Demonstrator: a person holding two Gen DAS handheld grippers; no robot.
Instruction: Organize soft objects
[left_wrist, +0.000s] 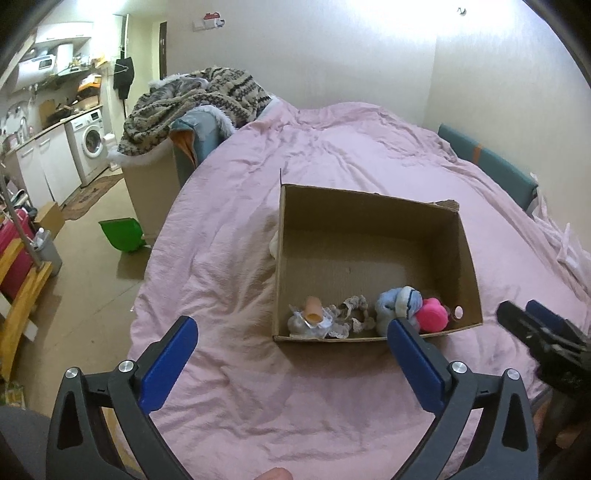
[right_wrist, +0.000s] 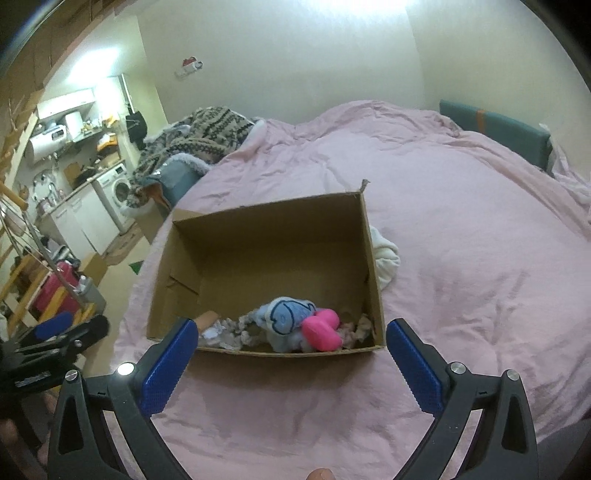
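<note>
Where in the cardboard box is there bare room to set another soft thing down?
The far half of the cardboard box floor is bare, up to the back wall. The near wall is crowded: blue plush, pink toy, lace scraps. A white cloth lies outside.

each gripper has 2 black arms, blue textured pads, and silver screws.
</note>
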